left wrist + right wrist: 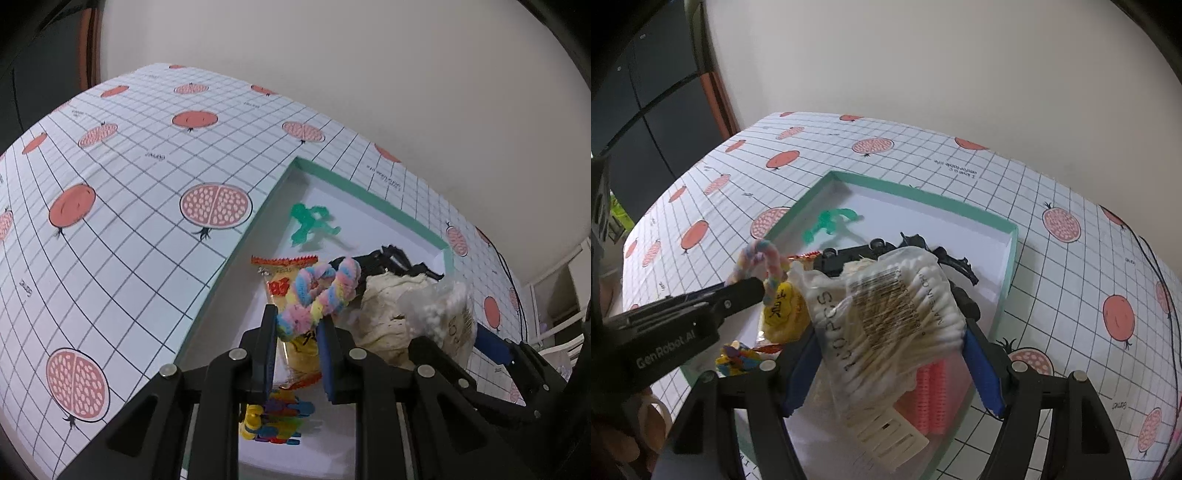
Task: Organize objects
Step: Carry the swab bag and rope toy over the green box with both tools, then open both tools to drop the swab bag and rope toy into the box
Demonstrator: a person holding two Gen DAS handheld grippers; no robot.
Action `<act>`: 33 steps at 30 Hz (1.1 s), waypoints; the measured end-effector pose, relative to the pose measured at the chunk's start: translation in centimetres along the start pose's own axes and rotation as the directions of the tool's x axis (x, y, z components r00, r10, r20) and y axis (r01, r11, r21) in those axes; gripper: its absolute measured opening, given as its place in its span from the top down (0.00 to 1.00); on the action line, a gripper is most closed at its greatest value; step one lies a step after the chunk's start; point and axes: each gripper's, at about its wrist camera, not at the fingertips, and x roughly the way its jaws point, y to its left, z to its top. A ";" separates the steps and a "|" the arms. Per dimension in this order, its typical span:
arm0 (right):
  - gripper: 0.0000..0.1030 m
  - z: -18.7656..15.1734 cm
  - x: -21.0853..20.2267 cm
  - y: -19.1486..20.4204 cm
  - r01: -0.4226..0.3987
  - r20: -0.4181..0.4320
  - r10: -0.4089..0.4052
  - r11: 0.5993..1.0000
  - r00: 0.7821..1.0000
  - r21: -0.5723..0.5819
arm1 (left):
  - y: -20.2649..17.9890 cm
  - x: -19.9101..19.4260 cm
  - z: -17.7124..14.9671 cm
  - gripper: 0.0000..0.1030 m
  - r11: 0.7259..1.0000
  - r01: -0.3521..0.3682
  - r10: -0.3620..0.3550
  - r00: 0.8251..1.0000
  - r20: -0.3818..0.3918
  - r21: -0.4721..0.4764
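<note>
A shallow white tray with a green rim (369, 192) (923, 195) lies on the pomegranate-print tablecloth. My left gripper (297, 321) (753, 288) is shut on a pastel twisted pipe cleaner (321, 291) (768, 258), held over the tray's left side. My right gripper (890, 332) (458, 332) holds a clear bag of cotton swabs (886, 314) (443, 314) between its blue pads, above the tray's middle. Under them lie a green toy figure (310, 221) (831, 221), a yellow snack packet (280, 280) (783, 314), a black toy car (849, 258) and a cream cloth (388, 310).
In the tray's near part are a pink ribbed item (934, 395), a cream comb (890, 435) and a heap of small colourful pieces (273, 417) (738, 358). A dark cable (1160, 266) runs along the table's right. A wall stands behind the table.
</note>
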 end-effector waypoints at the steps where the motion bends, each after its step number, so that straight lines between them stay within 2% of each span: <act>1: 0.26 -0.1 0.1 0.0 0.002 0.000 -0.002 1.000 1.000 -0.005 | 0.0 0.3 -0.1 0.80 1.000 -0.002 0.002 1.000 -0.006 0.000; 9: 0.25 -0.5 0.8 0.6 0.031 -0.014 -0.031 0.999 0.999 -0.042 | -0.7 1.3 -0.6 0.80 0.999 -0.017 0.018 0.999 -0.032 0.041; 14: 0.24 -0.5 0.6 0.6 0.029 -0.018 -0.029 0.998 0.999 -0.050 | -1.2 1.0 -0.5 0.79 0.998 -0.001 0.003 1.000 -0.030 0.055; 19: 0.18 -0.6 0.1 0.3 0.022 -0.017 -0.023 0.999 1.000 -0.044 | -1.9 0.2 -0.5 0.67 0.998 0.019 -0.018 1.000 -0.020 0.067; 33: 0.14 0.1 -2.4 -0.8 0.013 0.036 -0.013 1.000 0.999 -0.010 | -2.6 -2.4 0.4 0.58 0.996 0.072 -0.074 0.997 0.038 0.059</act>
